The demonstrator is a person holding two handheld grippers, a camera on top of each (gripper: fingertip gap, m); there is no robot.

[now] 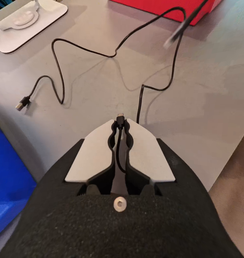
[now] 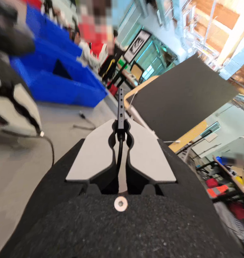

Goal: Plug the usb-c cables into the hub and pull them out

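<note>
My left gripper [image 1: 120,121] is shut on the black USB-C plug [image 1: 120,118], whose metal tip sticks out past the fingertips above the grey table [image 1: 90,78]. Its thin black cable [image 1: 58,72] loops over the table to a USB-A end [image 1: 22,103]. My right gripper [image 2: 121,123] is shut on the slim grey hub [image 2: 121,103], held edge-on in the air with its row of ports showing. The hub's black lead [image 2: 120,150] runs back between the fingers. The left gripper [image 2: 39,131] shows blurred at the left of the right wrist view, apart from the hub.
A red box [image 1: 167,8] lies at the far right of the table. A white pad [image 1: 39,26] holding a white object lies at the far left. Blue bins [image 2: 60,78] stand beside the table. A blurred black cable end [image 1: 174,36] hangs in the air. A dark panel [image 2: 181,100] stands behind. There is about 20 cm between the tips of the two grippers.
</note>
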